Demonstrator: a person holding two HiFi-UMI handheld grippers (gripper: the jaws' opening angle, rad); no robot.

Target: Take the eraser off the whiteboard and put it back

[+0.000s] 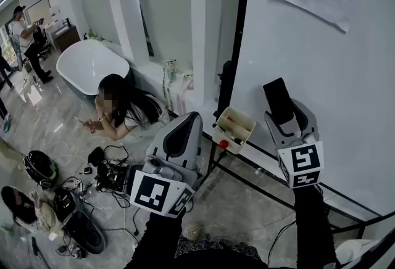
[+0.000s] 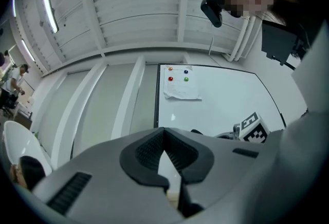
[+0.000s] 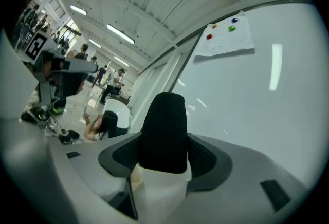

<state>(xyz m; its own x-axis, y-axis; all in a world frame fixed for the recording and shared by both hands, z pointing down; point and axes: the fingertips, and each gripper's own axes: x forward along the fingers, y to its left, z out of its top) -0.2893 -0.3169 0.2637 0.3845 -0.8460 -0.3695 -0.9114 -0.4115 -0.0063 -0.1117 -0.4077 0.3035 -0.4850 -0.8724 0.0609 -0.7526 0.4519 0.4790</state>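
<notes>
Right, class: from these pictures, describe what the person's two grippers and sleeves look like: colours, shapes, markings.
The left gripper and right gripper have smooth, rounded light-grey shells, with black ribbed pads lining the jaws. Each carries a white cube printed with black square markers: left cube, right cube. The left sleeve and right sleeve are black. No cables show on the grippers.

grey left gripper (image 1: 187, 120), right gripper (image 1: 286, 115), black sleeves (image 1: 315, 224)
</notes>
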